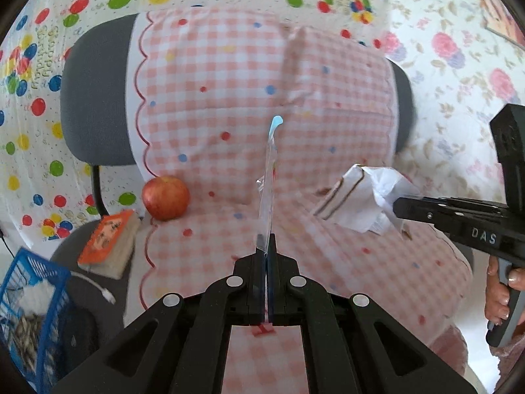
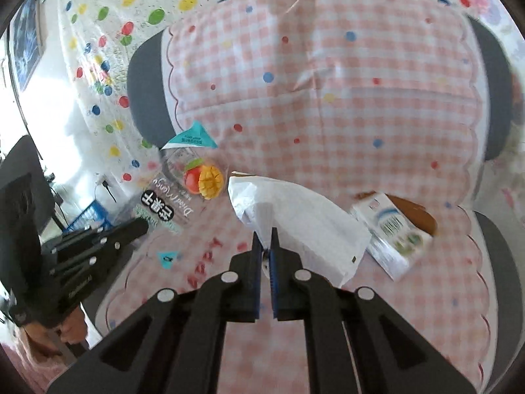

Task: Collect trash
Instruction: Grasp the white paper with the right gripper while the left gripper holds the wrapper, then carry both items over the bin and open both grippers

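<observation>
Trash is already in both grippers, lifted above the checked cloth (image 1: 213, 75) that drapes a grey chair. The left gripper (image 1: 266, 246) has its jaws pressed together on a clear dried-mango packet (image 2: 193, 177), seen edge-on from its own camera, so the bag hangs flat and stands up from the jaws instead of dragging on the cloth. The right gripper (image 2: 266, 246) has its jaws clamped on a bunched corner of a white paper bag (image 2: 302, 216), a soft part that is likely easiest to pinch. Just right of that bag, a small white carton (image 2: 390, 233) lies on the cloth, probably trash not yet collected. Left of the cloth's seat part sit an apple (image 1: 165, 197) and an orange booklet (image 1: 108, 243). Further left, a blue basket (image 1: 36, 295) looks like the drop place.
</observation>
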Tool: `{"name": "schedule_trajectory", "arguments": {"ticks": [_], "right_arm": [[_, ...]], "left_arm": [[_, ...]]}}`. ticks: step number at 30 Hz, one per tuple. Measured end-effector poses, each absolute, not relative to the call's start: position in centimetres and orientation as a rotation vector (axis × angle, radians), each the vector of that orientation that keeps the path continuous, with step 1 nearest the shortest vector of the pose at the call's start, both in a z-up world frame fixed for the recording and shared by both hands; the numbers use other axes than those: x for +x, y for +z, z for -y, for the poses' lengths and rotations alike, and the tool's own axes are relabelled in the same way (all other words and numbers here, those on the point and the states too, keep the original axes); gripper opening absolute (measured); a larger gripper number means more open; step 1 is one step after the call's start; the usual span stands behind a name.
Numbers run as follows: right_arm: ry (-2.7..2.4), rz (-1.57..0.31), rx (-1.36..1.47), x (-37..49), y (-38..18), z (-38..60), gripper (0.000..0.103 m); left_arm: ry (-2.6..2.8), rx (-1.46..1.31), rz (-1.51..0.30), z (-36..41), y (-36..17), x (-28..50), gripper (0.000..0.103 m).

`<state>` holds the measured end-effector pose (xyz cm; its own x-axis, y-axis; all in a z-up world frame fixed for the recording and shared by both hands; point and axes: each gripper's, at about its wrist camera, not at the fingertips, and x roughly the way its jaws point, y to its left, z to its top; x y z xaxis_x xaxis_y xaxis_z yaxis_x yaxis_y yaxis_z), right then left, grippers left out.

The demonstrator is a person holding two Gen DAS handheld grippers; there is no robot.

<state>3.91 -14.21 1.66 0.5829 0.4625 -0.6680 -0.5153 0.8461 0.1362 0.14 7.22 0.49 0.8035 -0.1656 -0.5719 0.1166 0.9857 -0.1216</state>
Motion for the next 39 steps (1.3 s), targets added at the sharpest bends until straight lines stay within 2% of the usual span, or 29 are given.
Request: {"name": "schedule_trajectory", "arguments": {"ticks": [6,21,39], "right_arm": [[0.487,-0.722,-0.111,-1.7,1.2,17.1,0.004],[0.208,-0.699,0.015,-12.5,0.7,28.8,0.005],[-0.1,-0.814,0.136,-22.4,-2.9,38.8,0.006]], "left_arm": [[-0.284,-0.058,-0.639,-3.2,0.0,-3.7,0.001],[-0.588,0.061,-0.629,9.4,-1.1,-10.2,0.001],[-0.852,0.126,-0.703,20.2,-4.8,-13.9,0.001]]}}
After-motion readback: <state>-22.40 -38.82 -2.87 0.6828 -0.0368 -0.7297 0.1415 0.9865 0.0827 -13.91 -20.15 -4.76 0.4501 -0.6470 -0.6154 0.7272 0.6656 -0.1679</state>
